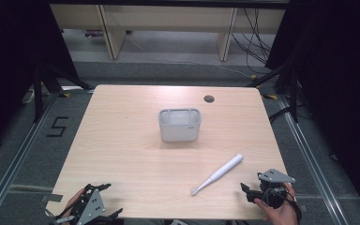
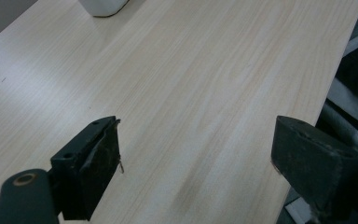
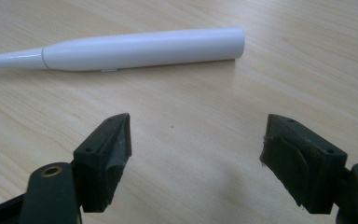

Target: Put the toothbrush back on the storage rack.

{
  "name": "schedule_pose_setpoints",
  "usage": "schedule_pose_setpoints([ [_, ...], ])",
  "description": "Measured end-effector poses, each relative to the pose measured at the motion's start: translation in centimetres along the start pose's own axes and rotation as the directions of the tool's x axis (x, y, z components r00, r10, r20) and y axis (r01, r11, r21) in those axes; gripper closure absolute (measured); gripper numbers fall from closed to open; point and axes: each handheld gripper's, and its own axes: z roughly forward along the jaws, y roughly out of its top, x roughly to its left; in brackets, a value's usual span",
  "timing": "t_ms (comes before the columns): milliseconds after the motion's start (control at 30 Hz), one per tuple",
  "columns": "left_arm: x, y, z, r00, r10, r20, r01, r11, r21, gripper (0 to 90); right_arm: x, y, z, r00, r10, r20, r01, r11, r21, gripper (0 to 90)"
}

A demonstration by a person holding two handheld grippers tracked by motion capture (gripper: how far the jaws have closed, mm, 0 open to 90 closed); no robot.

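White toothbrush point(image 3: 140, 49) on table point(image 3: 307, 56), just beyond open jaws.

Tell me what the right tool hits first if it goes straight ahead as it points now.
Most likely the toothbrush: it lies flat across the table, just past the right tool, whose jaws stand open and empty. Bare wood lies between them. How low the tool rides is unclear, so it might pass over.

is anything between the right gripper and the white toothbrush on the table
Nothing visible is. The right gripper is open, with bare wood between its jaws and the white toothbrush, which lies flat just ahead of them. In the high view, the grey container sits farther back on the table, off that path.
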Motion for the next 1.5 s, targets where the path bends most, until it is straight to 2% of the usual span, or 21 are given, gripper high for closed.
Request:
schedule_pose_setpoints([
  [33, -0.1, 0.0, 0.1, 0.9999, -0.005, -0.015, 0.005, 0.9999, -0.011, 14.9, -0.1, 0.0, -0.1, 1.0000, -0.003, 0.006, 0.003, 1.000, 0.013, 24.9],
  [100, 0.1, 0.0, 0.1, 0.9999, 0.012, -0.002, -0.012, 0.9999, 0.001, 14.9, -0.1, 0.1, 0.0, 1.0000, 0.005, -0.001, -0.005, 1.000, 0.001, 25.6],
  [133, 0.0, 0.0, 0.1, 1.0000, 0.009, -0.001, -0.009, 1.0000, -0.001, 14.9, 0.0, 0.1, -0.1, 0.9998, 0.018, 0.000, -0.018, 1.000, 0.017, 25.7],
  [233, 0.0, 0.0, 0.1, 0.9999, 0.012, -0.002, -0.012, 0.9999, 0.000, 14.9, -0.1, 0.2, -0.1, 1.0000, -0.006, -0.002, 0.006, 1.000, -0.004, 25.7],
  [333, 0.1, 0.0, 0.1, 0.9998, 0.017, -0.005, -0.017, 0.9998, 0.007, 14.9, 0.2, 0.4, -0.1, 0.9999, 0.013, -0.002, -0.013, 1.000, -0.002, 25.7],
  [367, 0.1, 0.0, 0.1, 0.9998, 0.018, -0.003, -0.018, 0.9998, 0.007, 14.9, 0.1, 0.4, 0.0, 0.9999, -0.016, 0.003, 0.016, 1.000, -0.011, 25.7],
  [400, 0.0, 0.0, 0.1, 0.9999, 0.010, 0.001, -0.010, 0.9999, -0.001, 14.9, 0.2, 0.5, -0.1, 1.0000, 0.004, -0.005, -0.004, 1.000, -0.006, 25.9],
  [500, 0.0, 0.0, 0.1, 1.0000, 0.008, 0.000, -0.008, 1.0000, 0.000, 14.9, 0.3, 0.7, 0.1, 0.9998, -0.017, -0.005, 0.017, 1.000, -0.010, 26.7],
  [533, 0.1, 0.0, 0.1, 0.9998, 0.018, -0.006, -0.018, 0.9998, 0.007, 14.9, 0.4, 0.7, 0.0, 1.0000, 0.001, -0.008, -0.001, 1.000, -0.007, 26.7],
  [600, 0.1, 0.0, 0.1, 0.9998, 0.017, -0.006, -0.017, 0.9998, 0.007, 14.9, 0.4, 0.8, 0.2, 0.9998, -0.005, -0.017, 0.005, 1.000, -0.015, 26.8],
  [633, 0.1, 0.0, 0.1, 0.9998, 0.017, -0.006, -0.017, 0.9998, 0.007, 14.9, 0.3, 0.8, 0.2, 0.9995, -0.030, 0.001, 0.030, 0.999, -0.022, 26.9],
  [733, 0.1, 0.0, 0.2, 0.9998, 0.019, -0.004, -0.019, 0.9997, 0.012, 15.0, 0.4, 1.1, 0.2, 0.9999, -0.011, -0.004, 0.011, 1.000, -0.018, 27.3],
  [767, 0.0, 0.0, 0.2, 0.9999, 0.012, 0.004, -0.013, 0.9999, 0.008, 14.9, 0.3, 1.2, 0.3, 0.9995, -0.032, 0.002, 0.032, 0.999, -0.027, 27.5],
  [800, 0.0, 0.0, 0.2, 0.9999, 0.012, 0.004, -0.013, 0.9999, 0.008, 15.0, 0.4, 1.4, 0.2, 0.9998, -0.016, 0.010, 0.016, 1.000, -0.026, 27.6],
  [900, 0.0, 0.0, 0.2, 0.9999, 0.011, 0.007, -0.011, 0.9999, 0.009, 15.0, 0.3, 1.7, 0.4, 0.9996, -0.024, 0.012, 0.024, 0.999, -0.035, 27.6],
  [933, 0.0, 0.0, 0.3, 1.0000, 0.007, 0.006, -0.008, 0.9999, 0.008, 14.9, 0.3, 1.7, 0.4, 0.9998, -0.011, 0.018, 0.011, 0.999, -0.034, 27.7],
  [1000, -0.1, 0.0, 0.3, 0.9999, 0.013, 0.008, -0.013, 0.9999, 0.008, 14.9, 0.1, 1.8, 0.6, 0.9993, -0.032, 0.018, 0.033, 0.999, -0.035, 27.7],
  [1167, 0.0, 0.0, 0.3, 0.9999, 0.013, 0.007, -0.013, 0.9999, 0.009, 15.0, 0.2, 2.1, 0.8, 0.9998, -0.016, 0.013, 0.016, 1.000, -0.021, 28.9],
  [1233, 0.0, 0.0, 0.3, 0.9999, 0.011, 0.006, -0.012, 0.9999, 0.008, 14.9, 0.2, 2.1, 0.9, 0.9996, -0.026, 0.012, 0.026, 0.999, -0.027, 29.1],
  [1267, 0.1, 0.0, 0.2, 0.9996, 0.027, 0.003, -0.027, 0.9994, 0.020, 14.9, 0.3, 2.1, 0.9, 0.9997, -0.017, 0.018, 0.017, 0.999, -0.033, 29.2],
  [1500, 0.0, 0.0, 0.3, 0.9999, 0.014, 0.007, -0.014, 0.9999, 0.009, 14.9, 0.0, 2.1, 1.1, 0.9988, -0.042, 0.024, 0.043, 0.998, -0.039, 30.0],
])
